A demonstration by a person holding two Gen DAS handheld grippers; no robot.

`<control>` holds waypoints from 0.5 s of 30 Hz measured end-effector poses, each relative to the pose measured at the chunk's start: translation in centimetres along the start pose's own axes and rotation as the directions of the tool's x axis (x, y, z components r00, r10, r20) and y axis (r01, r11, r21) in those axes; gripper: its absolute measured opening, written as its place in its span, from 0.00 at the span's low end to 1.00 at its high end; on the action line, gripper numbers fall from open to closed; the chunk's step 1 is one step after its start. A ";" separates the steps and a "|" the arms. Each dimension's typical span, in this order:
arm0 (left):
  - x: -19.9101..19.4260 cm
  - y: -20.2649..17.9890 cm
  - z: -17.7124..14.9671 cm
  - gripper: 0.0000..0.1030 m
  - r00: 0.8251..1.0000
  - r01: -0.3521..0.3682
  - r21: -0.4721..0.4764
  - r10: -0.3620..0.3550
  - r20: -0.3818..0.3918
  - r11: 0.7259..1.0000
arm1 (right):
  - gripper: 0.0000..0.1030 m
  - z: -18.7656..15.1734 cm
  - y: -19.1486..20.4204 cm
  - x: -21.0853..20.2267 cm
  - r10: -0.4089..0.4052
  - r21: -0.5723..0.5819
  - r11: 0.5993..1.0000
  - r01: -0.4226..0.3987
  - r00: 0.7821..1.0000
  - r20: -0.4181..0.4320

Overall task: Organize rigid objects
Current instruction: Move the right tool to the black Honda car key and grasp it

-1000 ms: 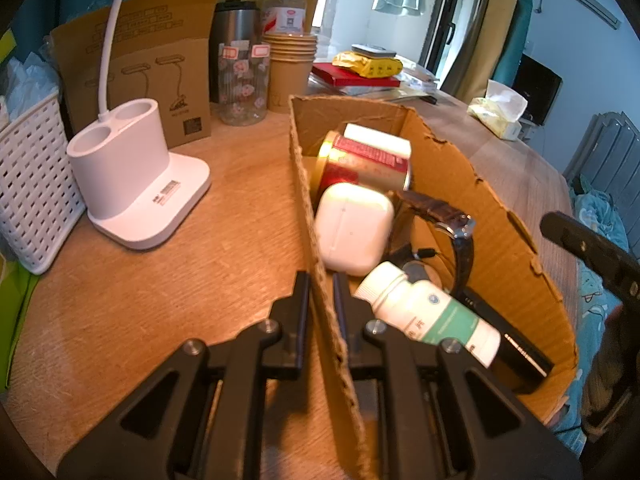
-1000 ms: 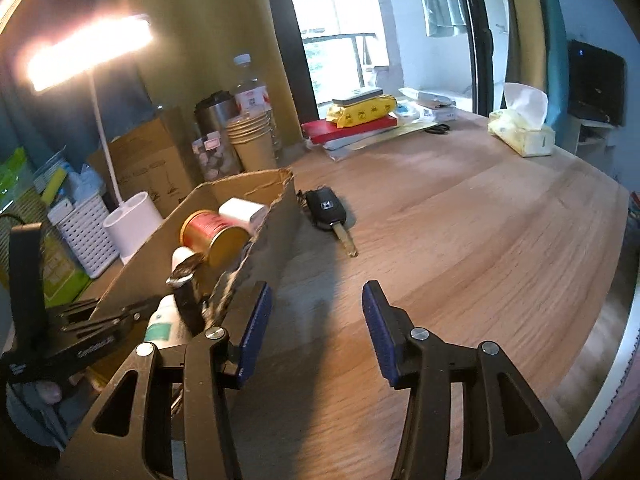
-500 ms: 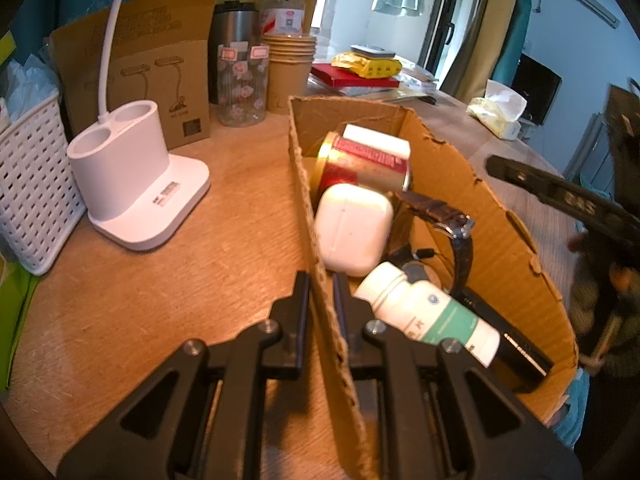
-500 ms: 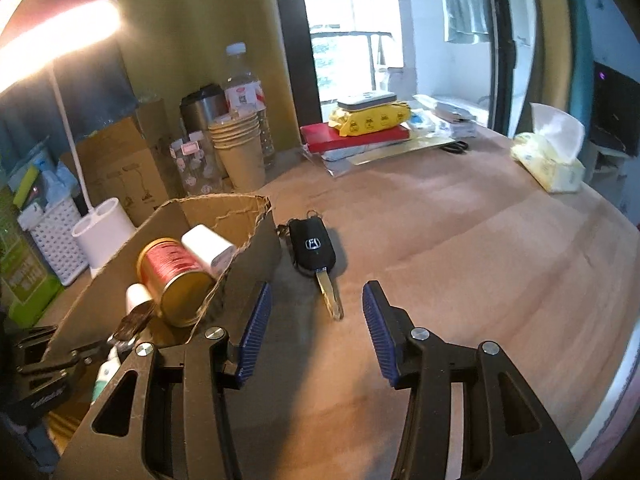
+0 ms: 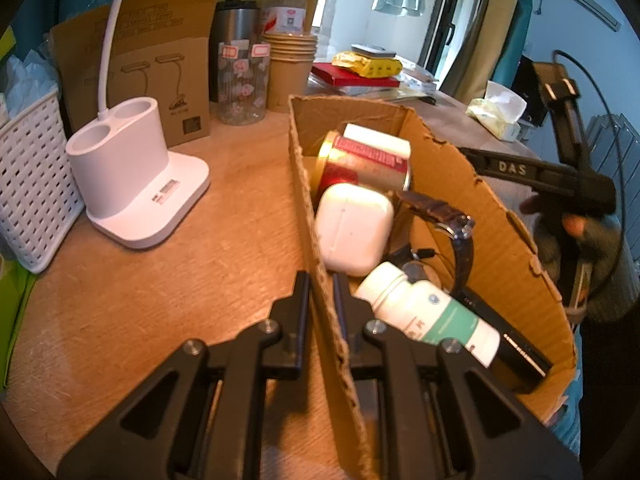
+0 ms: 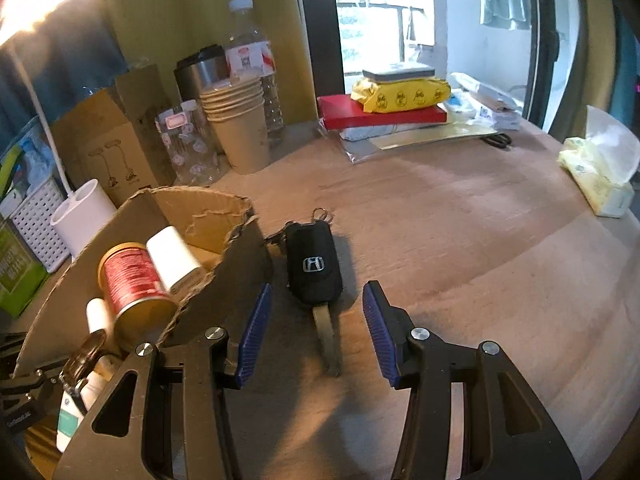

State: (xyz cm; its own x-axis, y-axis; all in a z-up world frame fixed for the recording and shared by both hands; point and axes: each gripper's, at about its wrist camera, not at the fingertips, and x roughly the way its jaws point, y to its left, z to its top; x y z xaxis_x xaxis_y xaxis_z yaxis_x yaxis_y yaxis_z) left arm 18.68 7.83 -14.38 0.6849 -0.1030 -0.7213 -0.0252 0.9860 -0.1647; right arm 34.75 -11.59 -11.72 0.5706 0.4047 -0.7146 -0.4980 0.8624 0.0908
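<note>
A cardboard box [image 5: 492, 216] stands on the wooden table, and my left gripper [image 5: 321, 292] is shut on its near wall. Inside lie a red tin [image 5: 364, 160], a white earbud case [image 5: 352, 226], a wristwatch [image 5: 452, 226], a white pill bottle [image 5: 428, 314] and a black bar-shaped item [image 5: 508, 340]. In the right wrist view a black car key [image 6: 314, 268] with its blade folded out lies on the table just right of the box [image 6: 236, 256]. My right gripper [image 6: 316, 334] is open, its blue pads on either side of the key's blade, not touching it.
A white lamp base [image 5: 132, 188], a white basket [image 5: 28, 188], a brown carton [image 5: 160, 68], paper cups [image 6: 240, 128], bottles and a steel mug line the back. A red book with a yellow pack [image 6: 400, 94] and a tissue pack [image 6: 600, 176] lie farther off.
My right gripper has moved forward towards the car key, which now lies between its pads. In the left wrist view that gripper and a hand have come in at the right. The left gripper has not moved.
</note>
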 end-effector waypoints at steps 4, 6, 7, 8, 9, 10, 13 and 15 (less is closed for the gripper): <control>0.0 0.0 0.0 0.13 1.000 0.002 -0.003 -0.002 -0.002 1.000 | 0.49 0.7 -0.8 1.4 0.023 -0.004 1.000 -0.023 0.999 -0.039; 0.1 0.1 0.0 0.13 1.000 0.004 -0.004 -0.004 -0.003 1.000 | 0.49 0.9 -1.0 2.0 0.022 -0.011 1.000 -0.022 0.998 -0.055; 0.1 0.0 0.0 0.13 1.000 0.004 -0.005 -0.004 -0.003 1.000 | 0.49 1.0 -1.0 2.3 0.026 -0.016 1.000 -0.027 0.998 -0.063; 0.1 0.1 0.0 0.13 1.000 0.004 -0.004 -0.004 -0.003 1.000 | 0.49 1.0 -1.0 2.6 0.032 -0.020 0.999 -0.034 0.997 -0.072; 0.1 0.1 0.0 0.13 1.000 0.004 -0.004 -0.004 -0.003 1.000 | 0.50 1.1 -1.0 3.0 0.036 -0.025 0.999 -0.038 0.996 -0.079; 0.1 0.1 0.0 0.13 1.000 0.005 -0.005 -0.005 -0.003 1.000 | 0.50 1.2 -1.0 3.3 0.040 -0.029 0.999 -0.043 0.996 -0.085; 0.1 0.1 0.0 0.13 1.000 0.005 -0.005 -0.005 -0.004 1.000 | 0.51 1.4 -1.1 4.1 0.045 -0.031 0.998 -0.048 0.994 -0.096; 0.2 0.1 0.0 0.13 1.000 0.004 -0.005 -0.004 -0.005 1.000 | 0.51 1.5 -1.2 4.4 0.052 -0.026 0.998 -0.055 0.993 -0.102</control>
State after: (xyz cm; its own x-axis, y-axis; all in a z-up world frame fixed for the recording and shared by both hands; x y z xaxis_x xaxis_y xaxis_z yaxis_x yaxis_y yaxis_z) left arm 18.81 7.87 -14.49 0.6817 -0.1078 -0.7237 -0.0260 0.9849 -0.1713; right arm 38.84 -10.35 -13.96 0.4739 0.4160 -0.7761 -0.5459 0.8304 0.1118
